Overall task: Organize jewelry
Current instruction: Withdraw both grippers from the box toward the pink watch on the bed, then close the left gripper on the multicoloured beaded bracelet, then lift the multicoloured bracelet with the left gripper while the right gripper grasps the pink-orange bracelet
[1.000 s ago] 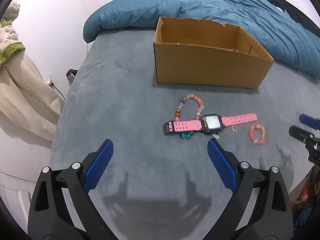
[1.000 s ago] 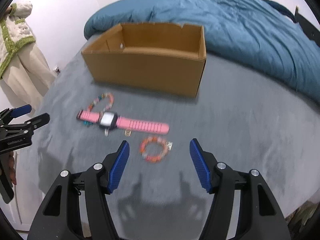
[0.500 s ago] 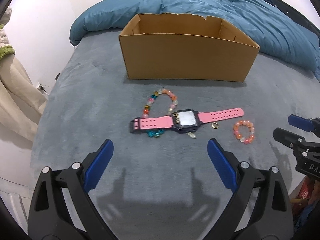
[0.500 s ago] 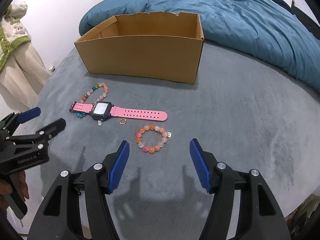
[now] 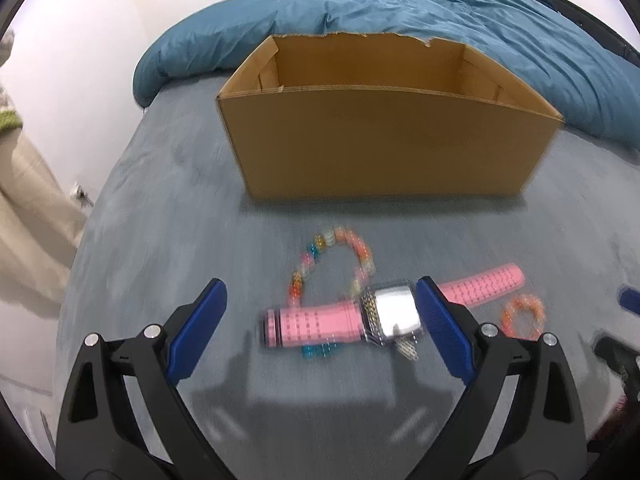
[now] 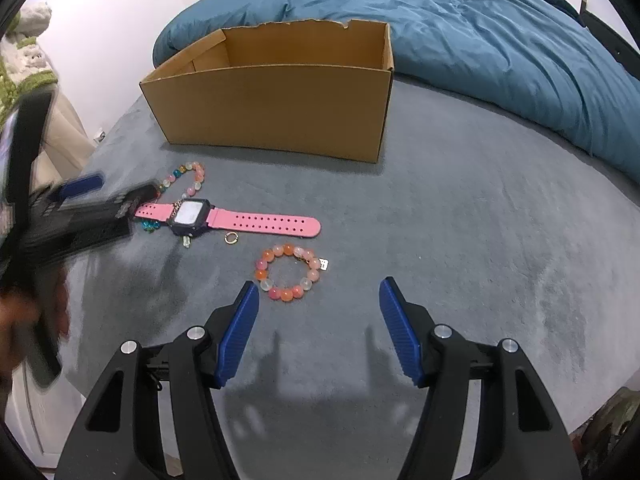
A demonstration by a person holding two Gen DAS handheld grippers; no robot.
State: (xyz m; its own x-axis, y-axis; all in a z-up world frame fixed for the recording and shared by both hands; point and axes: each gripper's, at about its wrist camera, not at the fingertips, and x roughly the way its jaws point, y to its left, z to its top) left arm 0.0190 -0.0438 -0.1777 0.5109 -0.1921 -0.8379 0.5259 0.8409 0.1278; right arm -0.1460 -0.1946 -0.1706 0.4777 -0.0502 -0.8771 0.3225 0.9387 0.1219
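A pink-strapped watch (image 5: pixel 320 322) (image 6: pixel 264 222) lies flat on the grey bed cover (image 6: pixel 460 208), over a multicoloured bead bracelet (image 5: pixel 360 248) (image 6: pixel 196 172). My left gripper (image 5: pixel 320 282) (image 6: pixel 114 192) is open low over the watch, its fingers either side of the strap and face, touching nothing. This view is blurred. An orange bead bracelet (image 6: pixel 280 250) (image 5: pixel 507 318) lies just ahead of my right gripper (image 6: pixel 319 284) (image 5: pixel 620 324), which is open and holds nothing. A small gold ring (image 6: pixel 231 238) lies beside the watch. An open cardboard box (image 5: pixel 380 144) (image 6: pixel 272 108) stands behind.
A blue duvet (image 6: pixel 500 32) is bunched behind and to the right of the box. A cream and green garment (image 6: pixel 24 52) hangs at the left past the bed edge. A hand (image 6: pixel 24 320) holds the left gripper.
My left gripper has moved forward and down towards the watch, which now lies between its open fingers. The right gripper has stayed put over the orange bracelet.
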